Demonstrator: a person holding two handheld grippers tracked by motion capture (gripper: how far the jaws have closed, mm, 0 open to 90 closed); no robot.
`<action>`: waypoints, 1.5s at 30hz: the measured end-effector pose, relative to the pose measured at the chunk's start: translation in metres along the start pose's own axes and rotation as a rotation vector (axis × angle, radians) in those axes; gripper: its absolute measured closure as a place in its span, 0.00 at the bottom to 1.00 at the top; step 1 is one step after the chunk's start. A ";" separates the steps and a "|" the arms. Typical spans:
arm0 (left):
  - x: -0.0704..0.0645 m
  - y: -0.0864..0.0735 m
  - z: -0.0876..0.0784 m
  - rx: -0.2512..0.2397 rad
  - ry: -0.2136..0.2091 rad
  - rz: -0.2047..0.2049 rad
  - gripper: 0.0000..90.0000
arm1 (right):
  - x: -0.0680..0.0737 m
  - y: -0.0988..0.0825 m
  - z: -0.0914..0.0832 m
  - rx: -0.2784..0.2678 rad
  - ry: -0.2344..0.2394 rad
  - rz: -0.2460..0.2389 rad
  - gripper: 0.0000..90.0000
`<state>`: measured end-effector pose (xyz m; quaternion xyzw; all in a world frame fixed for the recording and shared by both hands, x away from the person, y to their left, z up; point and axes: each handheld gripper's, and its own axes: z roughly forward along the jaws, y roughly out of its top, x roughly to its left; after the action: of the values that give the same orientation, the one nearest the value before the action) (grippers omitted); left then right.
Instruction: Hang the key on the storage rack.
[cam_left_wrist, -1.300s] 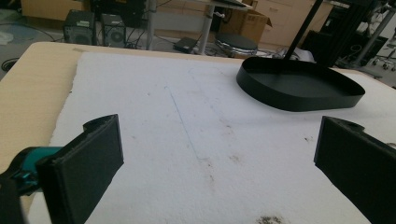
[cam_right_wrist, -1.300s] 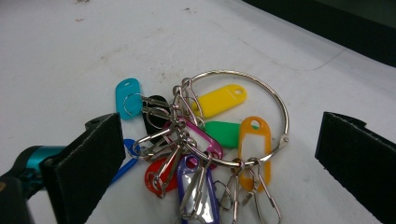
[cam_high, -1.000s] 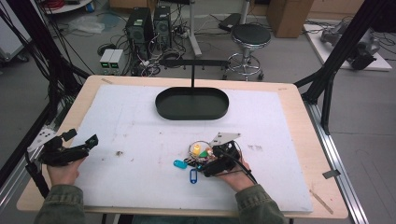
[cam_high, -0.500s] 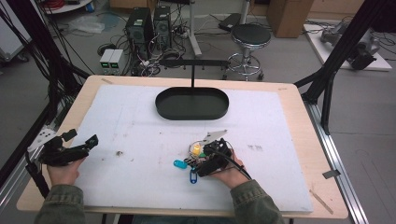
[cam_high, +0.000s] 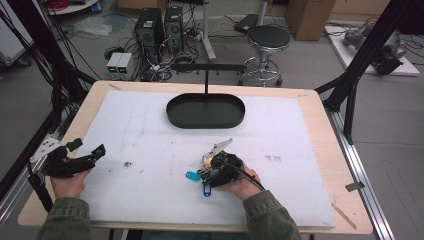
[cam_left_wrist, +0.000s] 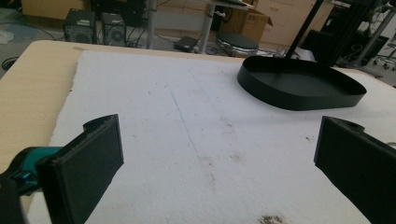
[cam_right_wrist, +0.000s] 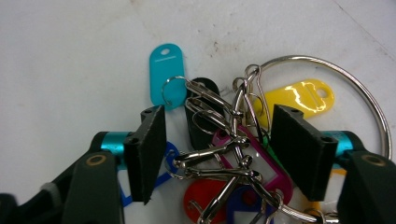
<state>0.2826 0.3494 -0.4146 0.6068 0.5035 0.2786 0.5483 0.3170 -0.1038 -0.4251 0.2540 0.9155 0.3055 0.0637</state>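
Note:
A bunch of coloured key tags (cam_right_wrist: 233, 154) on metal clips hangs from a large wire ring (cam_right_wrist: 369, 102) and lies on the white mat. It has a cyan tag (cam_right_wrist: 163, 74), a yellow tag (cam_right_wrist: 303, 95), plus magenta, red and blue ones. My right gripper (cam_right_wrist: 219, 154) points down at the bunch (cam_high: 202, 174), and its jaws have just been closing. The clips lie between the pads (cam_right_wrist: 149, 149) with a gap on each side. At the table's left edge my left gripper (cam_high: 89, 148) rests open, nothing between its jaws (cam_left_wrist: 223, 140).
A black oval tray (cam_high: 205, 122) sits at the back middle of the mat, seen also in the left gripper view as the tray (cam_left_wrist: 299, 100). A black post with a crossbar (cam_high: 206, 67) rises behind it. The wooden table edge (cam_high: 320, 150) borders the mat.
The right gripper has shifted a little left over the key bunch and its jaws have narrowed around the clips. The left gripper has stayed put.

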 end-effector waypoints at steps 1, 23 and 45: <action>0.000 0.000 0.000 0.001 0.000 0.000 0.02 | 0.001 0.001 0.000 0.005 -0.019 -0.010 0.48; 0.000 -0.001 0.000 0.004 0.005 0.004 0.02 | 0.005 0.006 -0.021 -0.003 -0.121 -0.023 0.77; 0.000 -0.001 0.000 0.009 -0.002 0.005 0.02 | -0.015 0.014 -0.064 -0.121 -0.085 0.052 0.77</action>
<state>0.2824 0.3492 -0.4156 0.6108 0.5029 0.2771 0.5452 0.3189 -0.1358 -0.3658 0.2862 0.8850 0.3505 0.1099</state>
